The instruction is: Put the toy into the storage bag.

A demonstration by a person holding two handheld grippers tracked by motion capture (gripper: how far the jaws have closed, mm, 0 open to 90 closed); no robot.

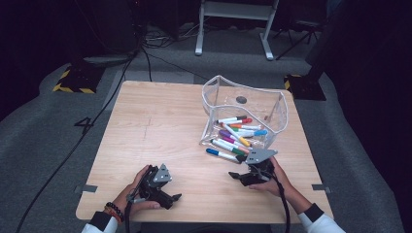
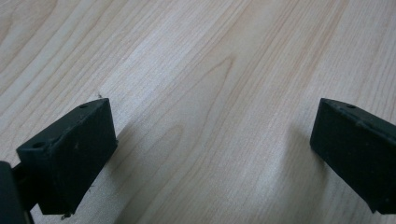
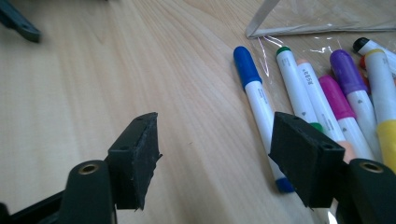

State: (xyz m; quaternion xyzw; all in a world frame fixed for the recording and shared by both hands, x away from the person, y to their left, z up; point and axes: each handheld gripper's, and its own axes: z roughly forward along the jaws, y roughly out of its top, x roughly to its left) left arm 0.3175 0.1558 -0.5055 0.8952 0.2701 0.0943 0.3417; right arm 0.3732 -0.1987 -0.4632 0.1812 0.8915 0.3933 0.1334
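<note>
Blue-capped marker [image 3: 256, 100] lies on the wood just beside the right gripper [image 3: 215, 154], outside its wide-open, empty fingers [image 3: 301, 156].

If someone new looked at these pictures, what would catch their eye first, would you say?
Probably the bright markers, fanned out at the mouth of a clear plastic pouch on the right half of the wooden table. Next, the blue-capped marker lying nearest the right gripper, whose jaws stand open just beside it. The left gripper rests open on bare wood near the table's front edge.

Wooden table [image 1: 155, 126] — clear pouch [image 1: 245, 104], blue marker [image 1: 221, 155] on it.
</note>
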